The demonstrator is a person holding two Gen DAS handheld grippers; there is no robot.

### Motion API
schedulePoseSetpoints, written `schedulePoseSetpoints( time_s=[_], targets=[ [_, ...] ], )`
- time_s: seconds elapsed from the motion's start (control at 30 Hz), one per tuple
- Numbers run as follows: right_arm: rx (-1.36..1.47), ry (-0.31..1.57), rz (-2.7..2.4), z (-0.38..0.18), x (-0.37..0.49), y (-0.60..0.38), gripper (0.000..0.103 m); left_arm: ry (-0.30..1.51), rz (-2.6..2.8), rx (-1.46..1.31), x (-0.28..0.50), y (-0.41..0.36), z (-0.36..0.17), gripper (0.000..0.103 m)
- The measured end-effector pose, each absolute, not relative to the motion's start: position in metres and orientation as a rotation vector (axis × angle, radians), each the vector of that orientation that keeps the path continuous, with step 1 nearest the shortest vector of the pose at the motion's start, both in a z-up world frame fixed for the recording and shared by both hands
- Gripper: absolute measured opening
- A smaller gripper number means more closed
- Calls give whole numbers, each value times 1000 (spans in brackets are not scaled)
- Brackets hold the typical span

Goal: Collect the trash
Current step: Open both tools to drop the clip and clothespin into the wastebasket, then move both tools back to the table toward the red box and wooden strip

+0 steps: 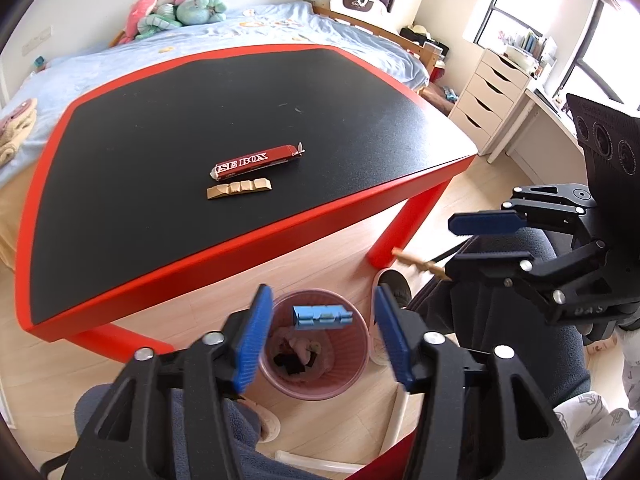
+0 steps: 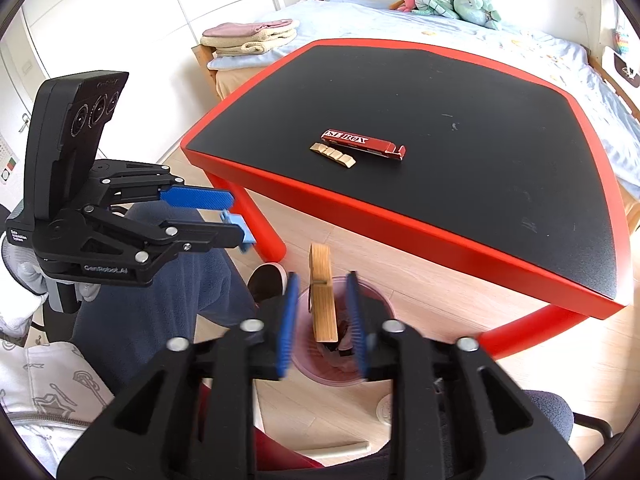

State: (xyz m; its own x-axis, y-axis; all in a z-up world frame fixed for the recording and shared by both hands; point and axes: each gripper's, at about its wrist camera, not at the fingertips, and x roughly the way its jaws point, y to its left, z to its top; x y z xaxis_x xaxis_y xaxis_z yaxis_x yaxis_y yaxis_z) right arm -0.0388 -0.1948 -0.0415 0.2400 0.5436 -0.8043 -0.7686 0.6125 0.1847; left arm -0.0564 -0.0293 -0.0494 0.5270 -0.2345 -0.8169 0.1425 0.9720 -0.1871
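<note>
- The left gripper [image 1: 322, 340] hangs above a pink ribbed waste bin [image 1: 356, 364] on the pale wood floor, its blue-padded jaws spread wide apart
- A light blue notched plastic block [image 1: 322, 317] sits in mid-air between those pads, touching neither, just above the bin's mouth
- In the right wrist view the same blue block [image 2: 243, 229] shows at the tip of the left gripper [image 2: 232, 216], free of the pads
- The right gripper [image 2: 323, 318] is also over the bin [image 2: 320, 372], with its jaws apart
- A tan wooden notched strip [image 2: 322, 300] stands nearly upright between the right pads with a gap on each side, its lower end over the bin's opening
- From the left wrist view the right gripper [image 1: 456, 246] is at the right, and the wooden strip [image 1: 420, 265] pokes out leftward past its fingertips
- Inside the bin lie dark scraps and pale crumpled pieces; what they are I cannot tell
- The table [image 1: 256, 248] has a black top with a red rim and red legs; the bin stands on the floor just beside its near edge
- Near the middle of the tabletop lies a long red box with white lettering [image 1: 256, 161], and just beside it on the near side a second tan notched strip [image 1: 239, 190]
- Behind the table is a bed with a pale blue cover [image 1: 224, 36], and plush toys [image 1: 176, 10] are piled at its far end
- A white drawer unit [image 1: 488, 100] stands at the far right by the window
- Dark trouser legs and a shoe [image 1: 394, 284] of the person show beside the bin
</note>
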Motion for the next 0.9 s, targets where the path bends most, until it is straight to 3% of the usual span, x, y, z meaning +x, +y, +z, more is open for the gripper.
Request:
schedulePoseSetpoints(
  time_s=[0.03,0.07,0.2,0.9],
  targets=[
    [-262,962,903,-41,-38,-197,83,980,-214,-105,-57,-28,-49,85],
    [-259,960,893,-40,-37,-198,90,975,-206,-106,-57,-27,-49,87],
    [-265,972,856,-44,-34,-200,96,979,-169,-95,-57,-22,-49,93],
    [-237,995,853,-49,-29,-203,100,983,-133,-109,-54,-10,-48,95]
  ],
)
